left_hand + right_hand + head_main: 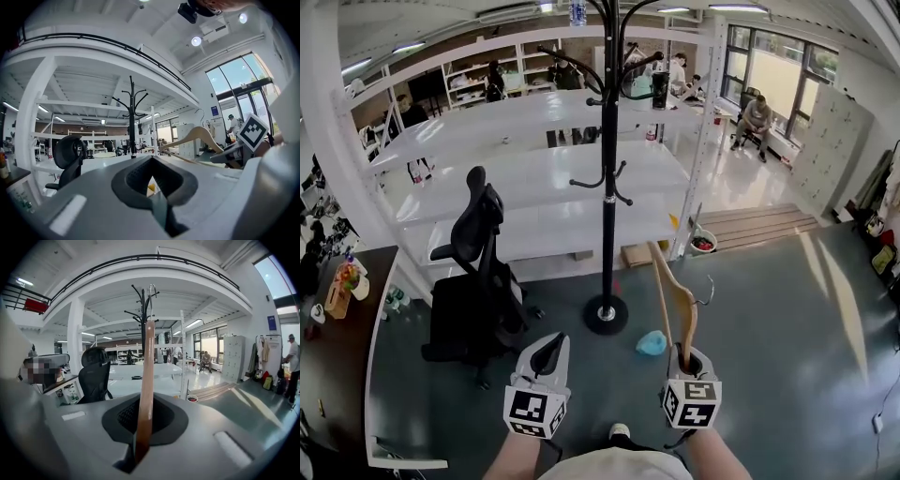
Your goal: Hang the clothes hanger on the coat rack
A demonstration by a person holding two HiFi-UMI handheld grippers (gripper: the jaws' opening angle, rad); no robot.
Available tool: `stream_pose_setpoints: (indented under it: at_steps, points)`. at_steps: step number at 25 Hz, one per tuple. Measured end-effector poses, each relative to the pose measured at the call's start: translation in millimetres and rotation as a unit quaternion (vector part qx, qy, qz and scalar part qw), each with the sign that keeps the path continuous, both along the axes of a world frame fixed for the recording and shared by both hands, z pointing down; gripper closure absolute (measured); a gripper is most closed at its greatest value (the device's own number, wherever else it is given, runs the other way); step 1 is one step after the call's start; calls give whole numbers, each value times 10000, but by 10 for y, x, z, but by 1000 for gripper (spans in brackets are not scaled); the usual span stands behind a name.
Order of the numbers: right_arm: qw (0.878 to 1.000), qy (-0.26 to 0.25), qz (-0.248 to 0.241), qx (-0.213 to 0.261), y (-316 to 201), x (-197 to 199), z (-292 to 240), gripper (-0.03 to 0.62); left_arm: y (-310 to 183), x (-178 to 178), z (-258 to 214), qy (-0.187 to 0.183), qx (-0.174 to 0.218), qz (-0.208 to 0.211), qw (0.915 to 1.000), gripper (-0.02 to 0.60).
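Note:
The black coat rack [608, 187] stands on the floor straight ahead, its curved hooks at the top and its round base near my grippers. My right gripper [686, 356] is shut on a wooden clothes hanger [673, 295], which rises from the jaws and tilts left towards the rack. In the right gripper view the hanger [146, 376] runs up between the jaws of the right gripper [140, 427], its metal hook [152, 291] overlapping the coat rack [142, 310] behind. My left gripper [548, 352] is shut and holds nothing. The left gripper view shows the coat rack [132, 117] and the hanger [197, 136].
A black office chair [478, 272] stands left of the rack. White shelving [516, 178] runs behind it. A small blue thing [652, 344] lies on the floor near the rack's base. A desk [337, 309] is at the far left. A person [757, 117] sits by the far windows.

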State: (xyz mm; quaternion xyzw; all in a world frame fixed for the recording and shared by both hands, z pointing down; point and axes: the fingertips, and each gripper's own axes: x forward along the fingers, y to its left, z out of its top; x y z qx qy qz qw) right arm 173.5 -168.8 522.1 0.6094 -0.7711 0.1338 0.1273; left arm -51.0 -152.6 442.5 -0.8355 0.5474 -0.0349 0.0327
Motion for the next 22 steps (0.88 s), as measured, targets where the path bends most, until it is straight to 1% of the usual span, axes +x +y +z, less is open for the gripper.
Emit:
stream_pose_setpoints:
  at_steps: [5,10,14,17,22]
  points:
    - [9999,74,-40,87,-506,187,-77,566,-449,175,-56,-1,88,-43,10000,581]
    - [9998,160,-35,102,-902,289,-139,566,-790,258,-55,-38,67,4,10000,581]
    - [9997,181,24,134,-1308,290,-206,566,-1145,190,-66,-39,69,-4,10000,581]
    - [9996,202,48,193,-1628,209,-273,566,-1456,69,-39,6,43,-6,10000,581]
    - [9994,202,54,290,-1829,126,-398,566,-1642,-40,-39,57,65,49,10000,581]
